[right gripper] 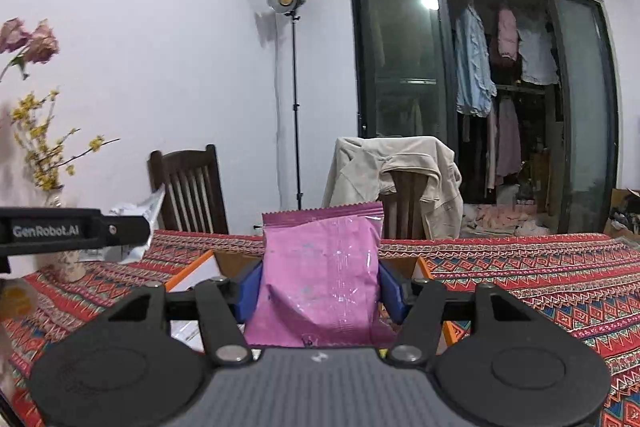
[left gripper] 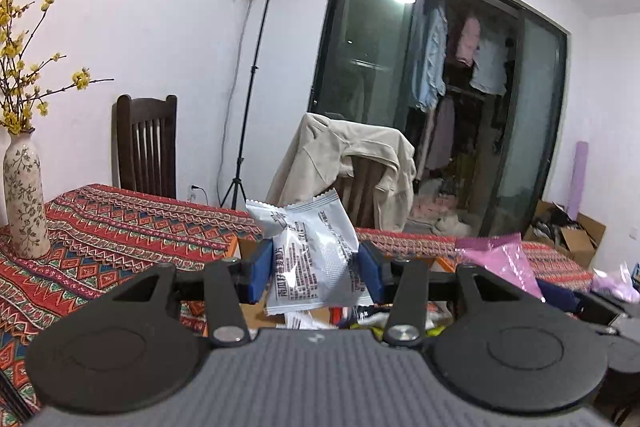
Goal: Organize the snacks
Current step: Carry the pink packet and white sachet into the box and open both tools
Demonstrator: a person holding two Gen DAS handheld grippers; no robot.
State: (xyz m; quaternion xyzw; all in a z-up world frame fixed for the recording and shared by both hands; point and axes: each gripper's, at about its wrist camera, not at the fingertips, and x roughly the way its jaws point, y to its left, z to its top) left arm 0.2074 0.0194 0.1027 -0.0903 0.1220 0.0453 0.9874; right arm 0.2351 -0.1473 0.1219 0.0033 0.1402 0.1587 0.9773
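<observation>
A silver-white snack packet (left gripper: 314, 251) with printed text stands upright between the blue pads of my left gripper (left gripper: 316, 273), which is shut on it, held above an open cardboard box (left gripper: 248, 247) holding more snack packets (left gripper: 360, 319). My right gripper (right gripper: 320, 287) is shut on a pink snack packet (right gripper: 322, 275), also lifted above the orange-edged box (right gripper: 188, 273). The pink packet (left gripper: 500, 259) shows at the right of the left wrist view. In the right wrist view the left gripper's arm (right gripper: 72, 229) and its silver packet (right gripper: 140, 211) appear at the left.
The table wears a red patterned cloth (right gripper: 520, 275). A flowered vase (left gripper: 24, 195) with yellow blossoms stands at its left. Two dark wooden chairs (right gripper: 192, 187) stand behind, one draped with a beige jacket (right gripper: 400, 171). A lamp on a stand (right gripper: 294, 107) and a glass door are beyond.
</observation>
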